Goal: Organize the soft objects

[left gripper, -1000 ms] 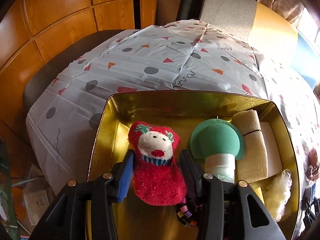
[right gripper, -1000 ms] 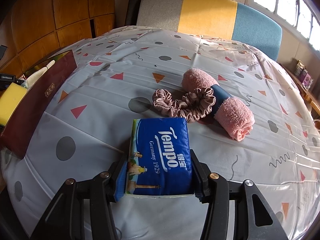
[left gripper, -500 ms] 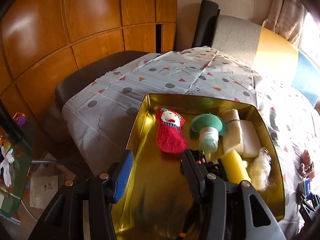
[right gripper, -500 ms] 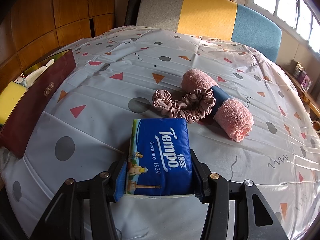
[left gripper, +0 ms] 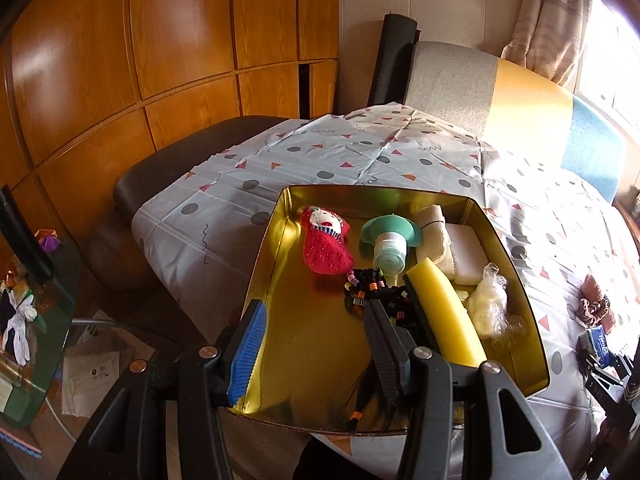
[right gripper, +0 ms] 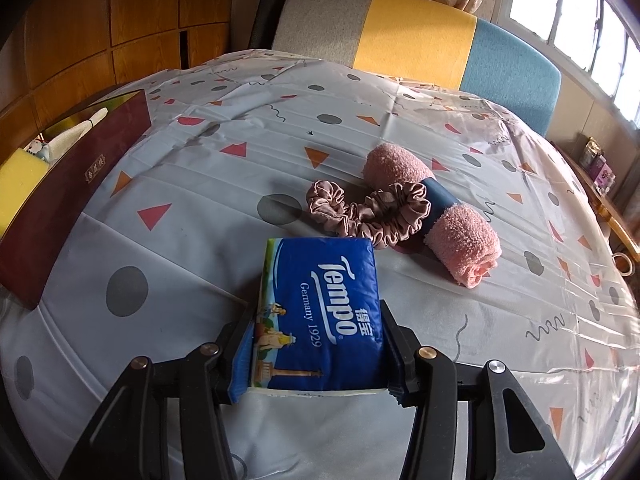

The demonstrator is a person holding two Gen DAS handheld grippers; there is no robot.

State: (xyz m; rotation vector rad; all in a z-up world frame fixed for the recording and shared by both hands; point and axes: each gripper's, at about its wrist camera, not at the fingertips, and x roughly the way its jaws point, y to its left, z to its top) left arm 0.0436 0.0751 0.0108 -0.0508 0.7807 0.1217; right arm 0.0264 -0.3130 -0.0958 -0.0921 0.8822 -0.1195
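L gripper (left gripper: pixel 316 344) open, empty, above gold tin (left gripper: pixel 516 276) w/ red sock (left gripper: pixel 326 246). R gripper (right gripper: pixel 316 356) clamped on tissue pack (right gripper: pixel 320 312).

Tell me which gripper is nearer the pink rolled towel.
Right. The right gripper, clamping the tissue pack, sits just short of the pink rolled towel; the left gripper hovers over the gold tin.

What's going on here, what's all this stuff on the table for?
Someone with a handheld gripper in each hand is sorting soft things into a gold tin. The right gripper is shut on a blue tissue pack on the tablecloth; a pink scrunchie and rolled pink towel lie beyond it. The left gripper hangs open and empty over the tin, where a red stocking toy already lies.
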